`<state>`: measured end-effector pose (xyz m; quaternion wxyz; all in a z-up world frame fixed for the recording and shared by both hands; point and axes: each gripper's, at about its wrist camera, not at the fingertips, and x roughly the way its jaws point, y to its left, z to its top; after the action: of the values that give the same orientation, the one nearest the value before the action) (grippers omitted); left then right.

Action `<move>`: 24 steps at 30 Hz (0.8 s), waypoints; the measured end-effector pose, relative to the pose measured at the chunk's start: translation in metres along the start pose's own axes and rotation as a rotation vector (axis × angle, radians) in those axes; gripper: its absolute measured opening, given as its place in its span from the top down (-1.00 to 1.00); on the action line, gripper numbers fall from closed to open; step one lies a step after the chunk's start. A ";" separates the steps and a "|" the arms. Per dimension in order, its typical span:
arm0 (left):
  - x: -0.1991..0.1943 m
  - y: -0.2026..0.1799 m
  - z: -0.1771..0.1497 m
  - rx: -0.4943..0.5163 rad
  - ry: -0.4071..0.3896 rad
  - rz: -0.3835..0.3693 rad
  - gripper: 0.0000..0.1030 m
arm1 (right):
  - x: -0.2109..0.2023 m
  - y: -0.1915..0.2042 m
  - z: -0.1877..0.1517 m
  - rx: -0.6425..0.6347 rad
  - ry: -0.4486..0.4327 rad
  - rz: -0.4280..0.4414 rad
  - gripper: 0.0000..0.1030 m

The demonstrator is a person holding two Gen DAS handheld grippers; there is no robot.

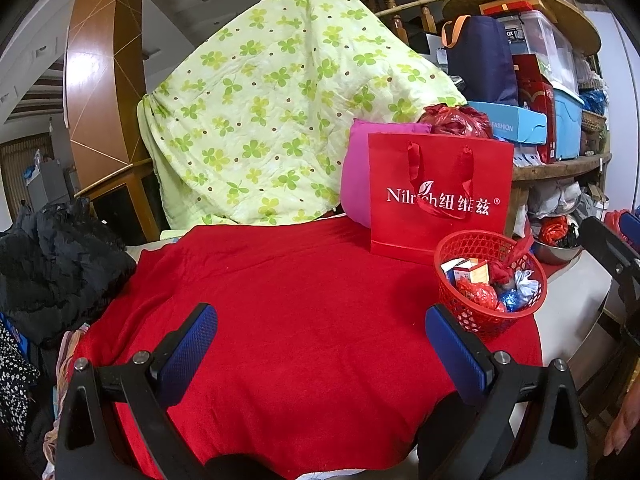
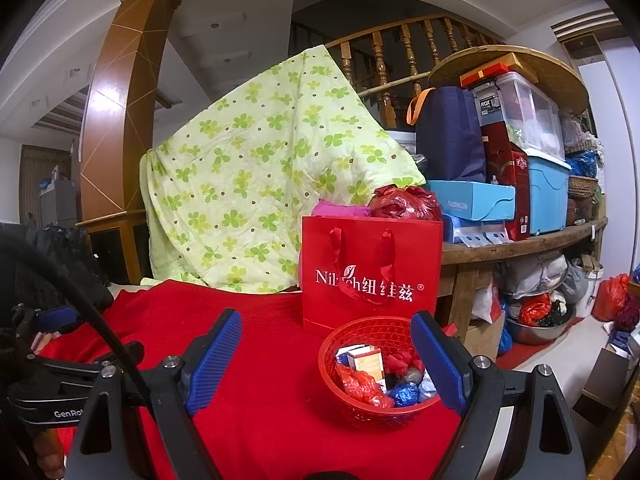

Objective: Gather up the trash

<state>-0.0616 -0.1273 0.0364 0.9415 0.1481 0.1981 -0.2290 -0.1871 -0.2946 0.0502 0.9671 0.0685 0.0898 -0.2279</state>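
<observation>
Cluttered shelves and a clover-print green quilt [image 2: 256, 184] back a counter covered in soft red knit cloth [image 1: 288, 304]. On it, before a glossy red paper gift bag [image 2: 372, 276], stands a small round red plastic mesh basket [image 2: 360, 406] already holding crumpled foil wrappers and small cardboard boxes. No loose trash shows on the cloth, so collecting looks nearly done. The left gripper [image 1: 320, 344] and right gripper [image 2: 326, 364] both hover empty, jaws wide. Any next reach should come in slowly from above, since the basket looks light and tippable and the cloth could snag.
</observation>
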 end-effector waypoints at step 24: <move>-0.001 0.025 -0.004 -0.069 -0.008 0.000 -1.00 | 0.004 0.025 0.003 -0.063 0.009 0.018 -0.72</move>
<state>-0.0514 -0.1042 0.0382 0.9468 0.1146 0.2022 -0.2224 -0.1723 -0.2750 0.0548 0.9704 0.0398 0.1009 -0.2158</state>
